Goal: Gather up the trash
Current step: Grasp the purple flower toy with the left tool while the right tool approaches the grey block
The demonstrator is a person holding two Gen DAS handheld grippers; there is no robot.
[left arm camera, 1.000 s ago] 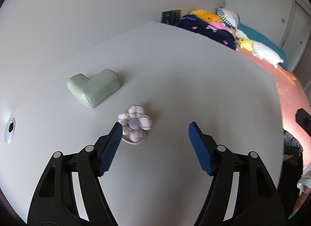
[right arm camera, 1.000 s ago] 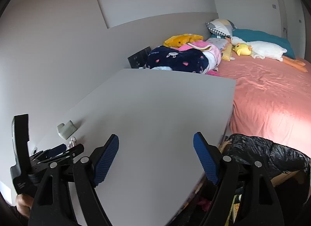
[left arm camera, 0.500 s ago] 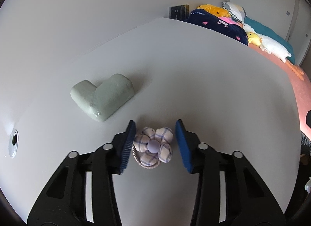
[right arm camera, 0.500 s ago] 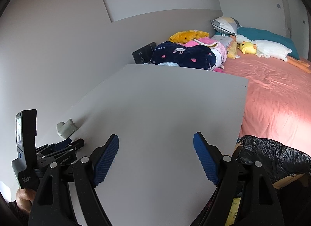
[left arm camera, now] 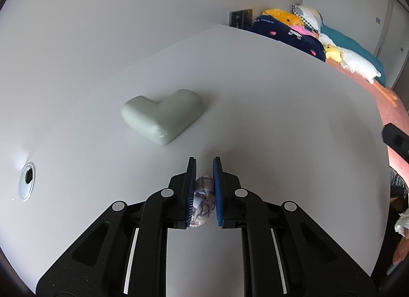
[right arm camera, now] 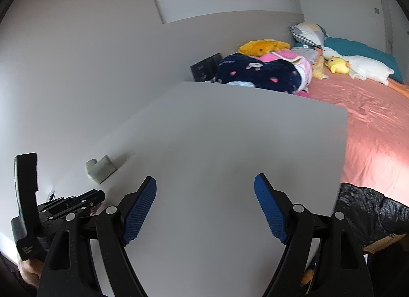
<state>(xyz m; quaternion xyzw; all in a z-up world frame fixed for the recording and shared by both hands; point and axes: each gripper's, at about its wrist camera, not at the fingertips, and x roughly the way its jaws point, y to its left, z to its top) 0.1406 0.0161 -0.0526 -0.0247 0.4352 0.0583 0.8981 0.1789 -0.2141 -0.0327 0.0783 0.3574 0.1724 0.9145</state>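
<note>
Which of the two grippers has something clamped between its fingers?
The left gripper: its fingers pinch the checked fabric flower above the table. The right gripper stands wide open, holding nothing.

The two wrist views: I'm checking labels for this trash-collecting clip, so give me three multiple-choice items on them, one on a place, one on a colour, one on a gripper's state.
1. Where does the black trash bag sit?
A. past the table's right edge, beside the bed
B. on the table by the wall
C. on the bed among the pillows

2. What colour is the L-shaped foam corner guard on the table?
A. orange
B. pale green
C. navy

3. How does the left gripper stand?
A. wide open over bare table
B. shut on the foam guard
C. shut on the small checked fabric flower

Answers:
1 A, the right wrist view shows the bag below the table edge, next to the pink bedsheet.
2 B, its surface is a soft grey-green.
3 C, the blue pads press the flower from both sides after just closing.
</note>
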